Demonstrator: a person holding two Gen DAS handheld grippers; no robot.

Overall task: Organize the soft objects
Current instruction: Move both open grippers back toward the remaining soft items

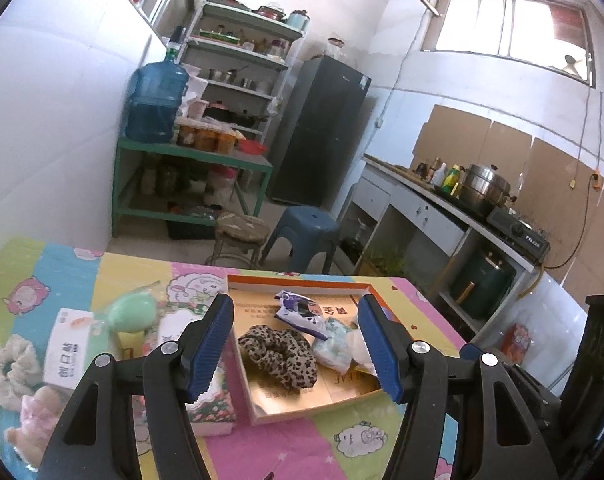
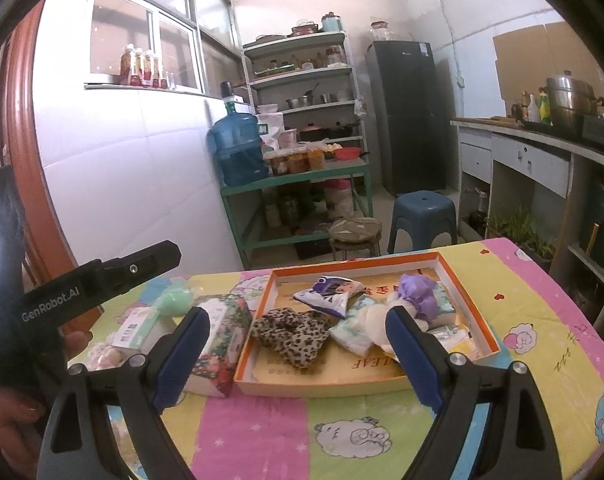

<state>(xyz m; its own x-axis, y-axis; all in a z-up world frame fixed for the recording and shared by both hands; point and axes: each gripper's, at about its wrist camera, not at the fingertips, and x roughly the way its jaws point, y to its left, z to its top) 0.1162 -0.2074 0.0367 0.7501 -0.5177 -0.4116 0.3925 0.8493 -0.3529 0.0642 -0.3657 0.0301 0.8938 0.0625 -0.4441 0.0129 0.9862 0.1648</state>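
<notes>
An orange-rimmed box lid [image 1: 302,285] [image 2: 468,280] lies on the table and holds a leopard scrunchie [image 1: 280,354] [image 2: 292,332], a purple-white packet [image 1: 300,312] [image 2: 328,292], tissue packs [image 1: 336,344] [image 2: 354,330] and a purple scrunchie [image 2: 418,290]. Left of it lie a floral tissue box [image 2: 222,340], a green sponge [image 1: 132,308] [image 2: 174,298], a white box [image 1: 68,350], a pale scrunchie [image 1: 6,366] and a pink soft toy [image 1: 38,412]. My left gripper [image 1: 298,346] is open above the lid. My right gripper [image 2: 298,354] is open before it, empty.
The table has a colourful cartoon cloth [image 1: 262,448] [image 2: 254,428]. Beyond its far edge stand a blue stool [image 1: 302,236] [image 2: 424,216], a round stool [image 1: 240,232], a green shelf with a water jug [image 1: 156,100], a fridge [image 1: 318,128] and a kitchen counter [image 1: 442,200].
</notes>
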